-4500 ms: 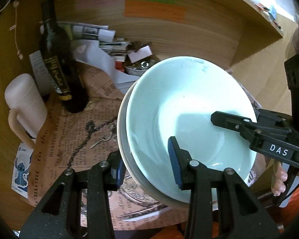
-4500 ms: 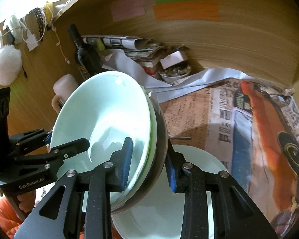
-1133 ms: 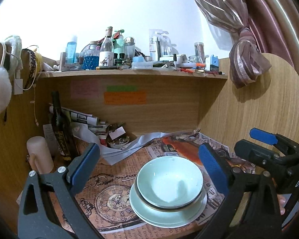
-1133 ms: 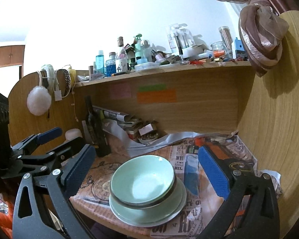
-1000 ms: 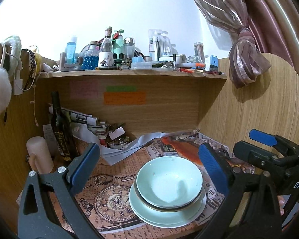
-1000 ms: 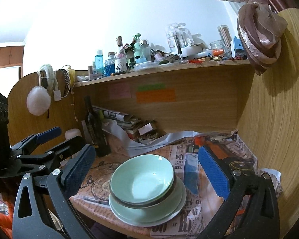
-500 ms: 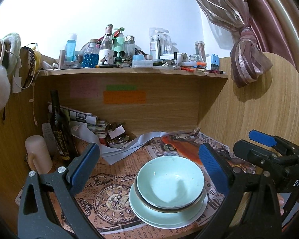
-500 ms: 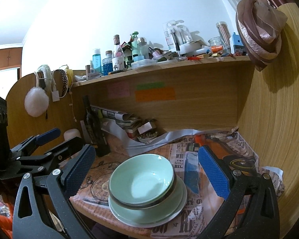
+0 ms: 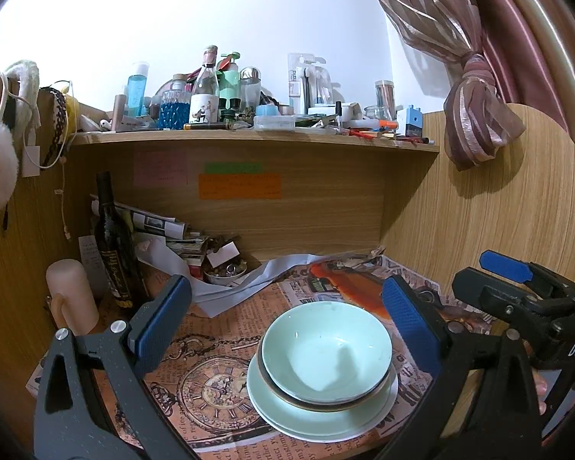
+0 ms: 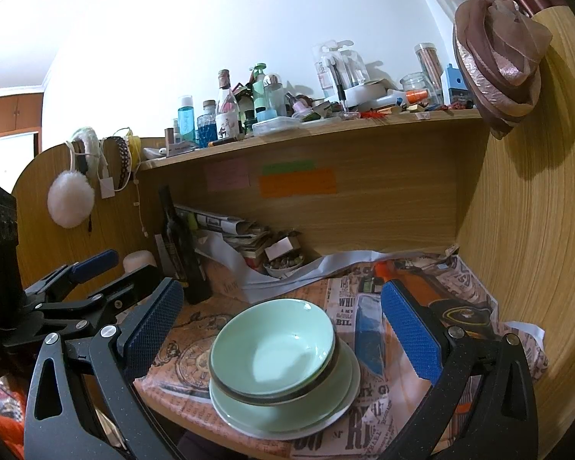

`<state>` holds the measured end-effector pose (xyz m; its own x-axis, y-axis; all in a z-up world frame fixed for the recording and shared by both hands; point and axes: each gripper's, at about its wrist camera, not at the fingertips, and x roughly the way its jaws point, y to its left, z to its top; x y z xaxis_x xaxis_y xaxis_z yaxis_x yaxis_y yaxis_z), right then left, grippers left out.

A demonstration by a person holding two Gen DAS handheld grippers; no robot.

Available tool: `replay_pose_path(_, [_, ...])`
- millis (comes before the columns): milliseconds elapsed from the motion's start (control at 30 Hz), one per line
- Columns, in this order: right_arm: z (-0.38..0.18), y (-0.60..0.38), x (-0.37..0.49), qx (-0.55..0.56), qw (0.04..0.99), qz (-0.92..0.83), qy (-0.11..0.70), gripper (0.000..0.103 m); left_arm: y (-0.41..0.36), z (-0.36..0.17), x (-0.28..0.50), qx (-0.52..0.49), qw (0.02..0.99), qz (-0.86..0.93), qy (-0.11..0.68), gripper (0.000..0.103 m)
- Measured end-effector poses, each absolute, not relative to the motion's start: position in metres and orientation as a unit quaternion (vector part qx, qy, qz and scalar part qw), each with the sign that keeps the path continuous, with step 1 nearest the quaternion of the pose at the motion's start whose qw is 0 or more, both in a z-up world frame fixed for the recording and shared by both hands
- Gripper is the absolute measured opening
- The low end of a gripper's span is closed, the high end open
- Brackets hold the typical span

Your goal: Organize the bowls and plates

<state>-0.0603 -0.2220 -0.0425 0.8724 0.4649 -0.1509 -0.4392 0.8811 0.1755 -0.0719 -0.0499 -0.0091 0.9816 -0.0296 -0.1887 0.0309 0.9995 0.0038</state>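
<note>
Both grippers are pulled back from the stack, left gripper point(image 9: 287, 322) and right gripper point(image 10: 280, 318) spread empty; glazed bowl point(image 9: 326, 349) looks slick, brittle: pinch the rim.

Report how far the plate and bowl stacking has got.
Looks done: the green bowl sits nested in a dark-rimmed bowl, on the pale plate, on the newspaper-covered desk. In hand: nothing; left tongs and right tongs are open, clear of the stack. Left: no other loose dishes are visible.

A glossy glazed bowl point(image 9: 326, 349) was seen on printed newspaper point(image 9: 211, 345); the shelf point(image 9: 249, 138) was matt wood-grain.
</note>
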Motion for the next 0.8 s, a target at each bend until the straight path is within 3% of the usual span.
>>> replay_pose_path(800, [-0.0422,-0.2232,-0.0593,0.071,0.964,0.238,0.096,0.103,-0.0496,-0.0090,-0.0674,-0.007,0.994,-0.025,0.104,0.102])
